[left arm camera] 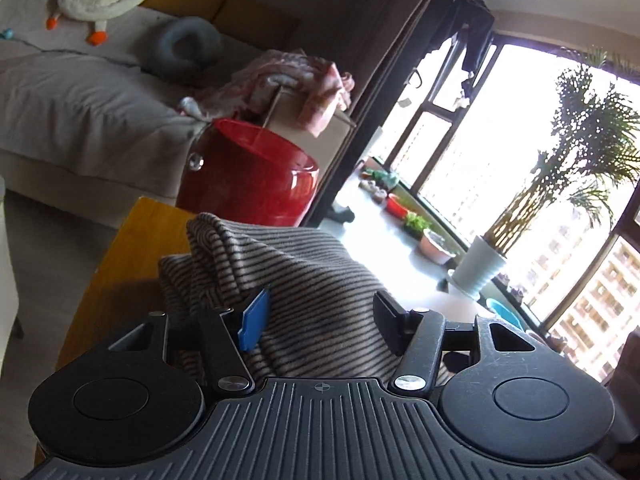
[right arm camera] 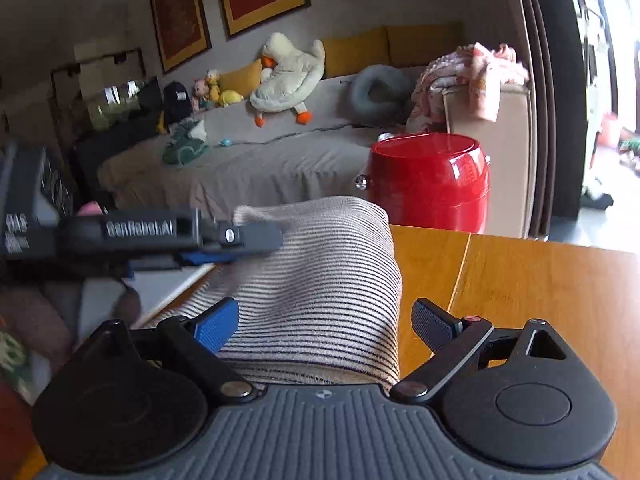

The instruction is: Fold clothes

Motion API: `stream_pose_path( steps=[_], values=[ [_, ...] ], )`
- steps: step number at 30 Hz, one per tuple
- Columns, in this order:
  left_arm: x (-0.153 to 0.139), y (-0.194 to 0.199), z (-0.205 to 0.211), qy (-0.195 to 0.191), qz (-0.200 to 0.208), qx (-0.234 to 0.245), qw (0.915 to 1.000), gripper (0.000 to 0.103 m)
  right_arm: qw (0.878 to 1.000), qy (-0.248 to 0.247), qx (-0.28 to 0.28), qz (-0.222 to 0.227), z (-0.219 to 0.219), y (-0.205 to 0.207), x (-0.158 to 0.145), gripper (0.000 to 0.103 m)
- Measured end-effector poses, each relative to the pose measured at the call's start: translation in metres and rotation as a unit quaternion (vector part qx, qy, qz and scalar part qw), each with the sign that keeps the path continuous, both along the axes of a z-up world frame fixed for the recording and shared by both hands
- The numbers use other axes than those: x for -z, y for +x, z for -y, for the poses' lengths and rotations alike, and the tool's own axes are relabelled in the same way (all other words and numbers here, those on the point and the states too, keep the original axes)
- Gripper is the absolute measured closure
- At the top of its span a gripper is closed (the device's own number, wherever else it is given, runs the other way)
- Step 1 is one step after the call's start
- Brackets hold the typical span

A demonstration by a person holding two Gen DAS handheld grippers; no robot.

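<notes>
Folding a beige knit garment with thin dark stripes (right arm camera: 320,280), a person works it on a honey-coloured wooden table (right arm camera: 520,300), where the cloth lies bunched and partly doubled over near the table's edge. From the right wrist view, the right gripper (right arm camera: 326,322) stands released, its blue pad (right arm camera: 216,326) and dark pad wide apart on either side of the fabric without pressing it. The left gripper (left arm camera: 316,320) sits over a raised fold; from its own camera its jaws look parted around the cloth, but the other view shows its tip at the garment's upper hem, and whether it pinches that hem cannot be told.

The step in hand appears to be an early fold, one end lifted toward the other. Next, the right gripper would likely need to close on the near edge so both ends can be drawn level.

Beyond the table stands a glossy red cylindrical bin (right arm camera: 430,180), close behind the garment; a grey sofa (right arm camera: 248,164) carries a white plush duck (right arm camera: 288,76) and a pile of pink laundry (right arm camera: 468,76). A potted palm (left arm camera: 484,264) stands by the bright window. Nothing lies on the table to block the fold.
</notes>
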State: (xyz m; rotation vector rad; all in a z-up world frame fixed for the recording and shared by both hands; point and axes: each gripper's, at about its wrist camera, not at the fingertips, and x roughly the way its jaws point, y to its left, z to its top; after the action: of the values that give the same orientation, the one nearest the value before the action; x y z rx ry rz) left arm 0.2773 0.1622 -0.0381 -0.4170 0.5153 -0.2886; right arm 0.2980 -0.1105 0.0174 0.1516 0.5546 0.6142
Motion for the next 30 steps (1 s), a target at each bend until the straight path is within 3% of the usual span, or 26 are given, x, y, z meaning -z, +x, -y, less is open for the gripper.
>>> stream_pose_path(
  steps=[2, 6, 9, 15, 17, 20, 24, 26, 28, 30],
  values=[
    [0.002, -0.002, -0.002, 0.001, 0.001, 0.003, 1.0, 0.049, 0.998, 0.048, 0.0, -0.027, 0.014, 0.011, -0.006, 0.009],
    [0.006, -0.008, -0.006, -0.005, 0.004, 0.007, 1.0, 0.049, 0.999, 0.006, 0.004, -0.045, 0.001, 0.027, 0.016, 0.009],
    [0.009, -0.01, -0.009, -0.013, 0.004, 0.012, 0.9998, 0.049, 0.993, 0.064, -0.009, -0.103, 0.003, 0.037, 0.032, 0.006],
    [0.016, -0.011, -0.019, -0.04, -0.001, 0.011, 0.9992, 0.049, 0.994, 0.073, -0.047, -0.066, -0.006, 0.022, 0.003, 0.039],
    [0.017, -0.011, -0.021, -0.046, -0.001, 0.008, 0.9989, 0.048, 0.996, 0.053, -0.05, -0.051, -0.008, 0.02, -0.005, 0.039],
    [0.018, -0.01, -0.022, -0.058, -0.002, 0.011, 0.9983, 0.048, 0.997, 0.015, -0.036, -0.064, -0.009, 0.023, 0.01, 0.04],
    [0.015, -0.013, -0.02, -0.062, 0.001, 0.012, 0.998, 0.048, 0.996, 0.033, -0.021, -0.078, 0.0, 0.024, 0.022, 0.039],
    [0.008, -0.019, -0.019, -0.059, 0.006, 0.007, 0.9982, 0.047, 0.998, 0.014, -0.021, -0.06, -0.004, 0.019, 0.019, 0.038],
    [0.0, -0.03, -0.021, -0.055, 0.015, -0.006, 0.9984, 0.04, 0.999, -0.002, -0.022, -0.044, -0.007, 0.015, 0.016, 0.037],
    [-0.004, -0.041, -0.021, -0.041, 0.015, -0.018, 0.9989, 0.041, 0.999, 0.002, -0.019, -0.04, -0.004, 0.013, 0.014, 0.034]
  ],
)
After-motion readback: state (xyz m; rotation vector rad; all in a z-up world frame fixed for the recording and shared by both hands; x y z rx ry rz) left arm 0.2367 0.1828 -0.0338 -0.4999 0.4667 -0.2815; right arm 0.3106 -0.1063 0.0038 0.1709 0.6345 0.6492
